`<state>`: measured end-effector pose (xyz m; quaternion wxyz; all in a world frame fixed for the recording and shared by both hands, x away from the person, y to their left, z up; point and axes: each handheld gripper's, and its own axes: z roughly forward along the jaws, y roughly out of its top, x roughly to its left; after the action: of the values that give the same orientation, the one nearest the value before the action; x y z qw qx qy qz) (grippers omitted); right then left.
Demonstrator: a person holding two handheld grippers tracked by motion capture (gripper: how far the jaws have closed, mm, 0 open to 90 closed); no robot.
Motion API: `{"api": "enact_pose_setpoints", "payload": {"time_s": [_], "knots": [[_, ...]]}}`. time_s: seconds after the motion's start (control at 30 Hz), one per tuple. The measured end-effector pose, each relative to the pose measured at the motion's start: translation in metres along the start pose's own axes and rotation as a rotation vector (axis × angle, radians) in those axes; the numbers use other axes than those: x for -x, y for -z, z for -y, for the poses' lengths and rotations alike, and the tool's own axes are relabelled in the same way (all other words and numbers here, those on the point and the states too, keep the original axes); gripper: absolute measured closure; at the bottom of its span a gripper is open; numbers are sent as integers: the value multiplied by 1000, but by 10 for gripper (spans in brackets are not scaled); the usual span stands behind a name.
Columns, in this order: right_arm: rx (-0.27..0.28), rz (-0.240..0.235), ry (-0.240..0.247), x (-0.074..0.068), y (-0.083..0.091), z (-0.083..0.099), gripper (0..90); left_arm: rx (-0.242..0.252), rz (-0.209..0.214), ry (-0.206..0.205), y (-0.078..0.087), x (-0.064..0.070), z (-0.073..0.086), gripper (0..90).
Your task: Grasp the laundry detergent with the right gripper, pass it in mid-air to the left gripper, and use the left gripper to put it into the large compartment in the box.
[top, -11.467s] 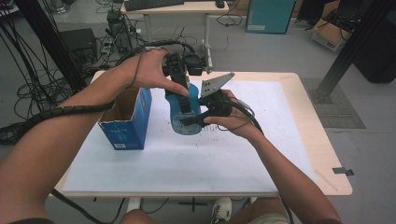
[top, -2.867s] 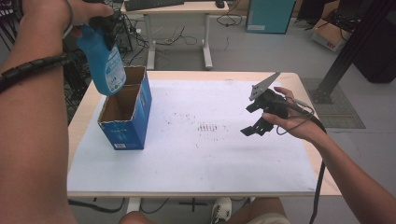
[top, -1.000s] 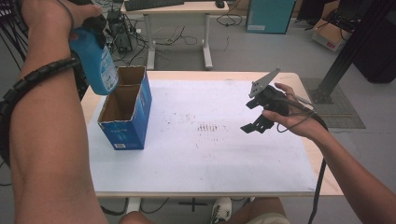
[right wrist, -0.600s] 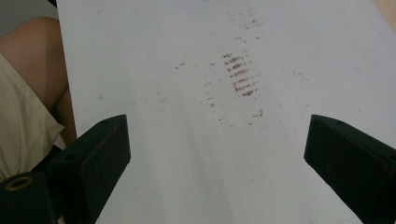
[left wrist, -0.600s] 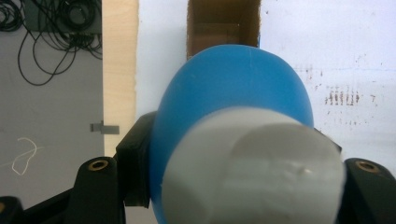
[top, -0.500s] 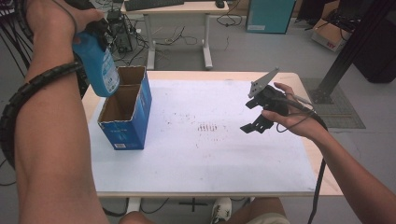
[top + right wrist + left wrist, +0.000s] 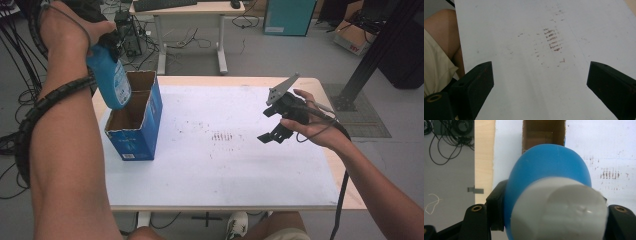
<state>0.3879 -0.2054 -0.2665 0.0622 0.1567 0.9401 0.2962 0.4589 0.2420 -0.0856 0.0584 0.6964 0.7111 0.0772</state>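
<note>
The right claw (image 7: 274,125) hangs with jaws wide over the bare white table (image 7: 225,170), while farther off the left claw (image 7: 544,220) clamps the blue bottle (image 7: 109,80) between its jaws, neck up, above the open box (image 7: 134,122).

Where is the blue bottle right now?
In the high view's upper left, the blue bottle hangs in the left gripper, directly above the open blue box.
</note>
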Motion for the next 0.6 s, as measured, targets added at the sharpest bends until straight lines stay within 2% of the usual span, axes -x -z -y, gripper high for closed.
{"api": "enact_pose_setpoints", "payload": {"time_s": [0.47, 0.57, 0.6], "knots": [[5, 3, -1, -1, 2, 3, 71, -16, 4, 2, -30, 5, 2, 362], [6, 4, -14, -2, 2, 3, 71, -18, 5, 7, -37, 7, 3, 362], [5, 0, -4, -1, 2, 4, 71, -19, 4, 1, -39, 7, 3, 362]]}}
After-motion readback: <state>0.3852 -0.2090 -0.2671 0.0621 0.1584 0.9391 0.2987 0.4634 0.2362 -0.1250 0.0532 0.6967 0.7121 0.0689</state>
